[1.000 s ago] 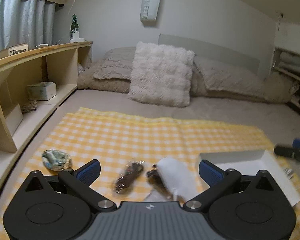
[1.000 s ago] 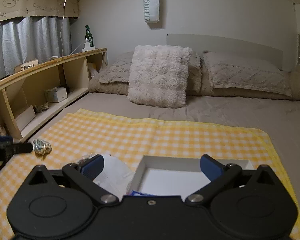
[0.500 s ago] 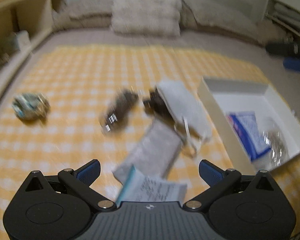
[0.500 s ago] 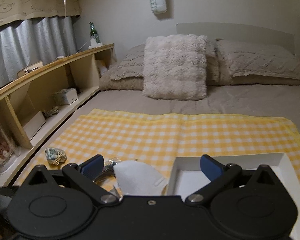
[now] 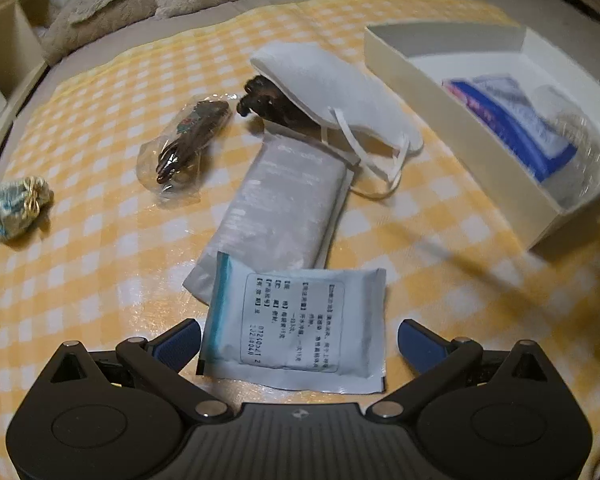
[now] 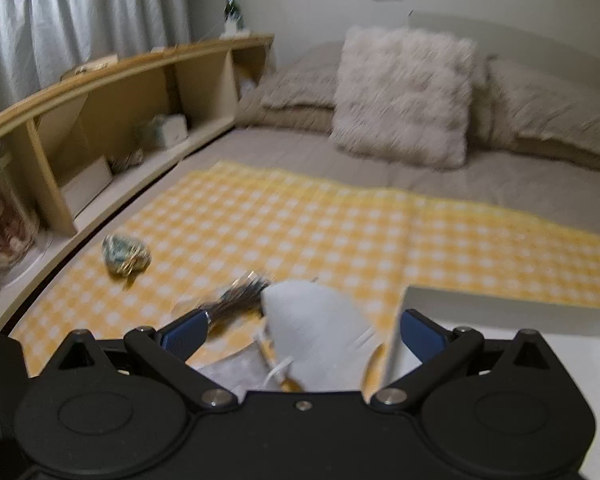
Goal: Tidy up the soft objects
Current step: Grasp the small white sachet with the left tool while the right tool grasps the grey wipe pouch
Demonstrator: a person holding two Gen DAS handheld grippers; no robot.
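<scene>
Left gripper (image 5: 300, 334) hangs low over the near edge of the yellow checked cloth (image 5: 100, 248) spread on the bed, fingers spread wide and empty. The flat sachet (image 5: 296, 322) with a printed label lies between the two blue fingers (image 5: 176, 344), not touched as far as I can tell.

The sachet's far edge overlaps the grey pouch (image 5: 280, 204), which runs toward the cloth's middle. At the pouch's far end sits the white face mask (image 5: 328, 92), ear loops trailing, with a dark bundle (image 5: 266, 102) tucked under its edge. A clear-wrapped item (image 5: 188, 144) lies to the left; a small knotted fabric bundle (image 5: 16, 206) sits near the left edge. The white box (image 5: 452, 116) stands at the right side of the cloth, already holding a blue packet (image 5: 512, 120) and something in clear film.

Handling, by judgement: the sachet looks light, thin and limp, with slick foil or plastic skin. Lying flat, it offers little to pinch; it will likely sag and may slide. Best hold is probably across its short width near a sealed edge, where the seam is stiffer. Lifting could drag the pouch.

Right gripper (image 6: 302, 330) is blurred, fingers wide, nothing between them; mask (image 6: 316, 328) and box wall (image 6: 500, 308) just ahead.
</scene>
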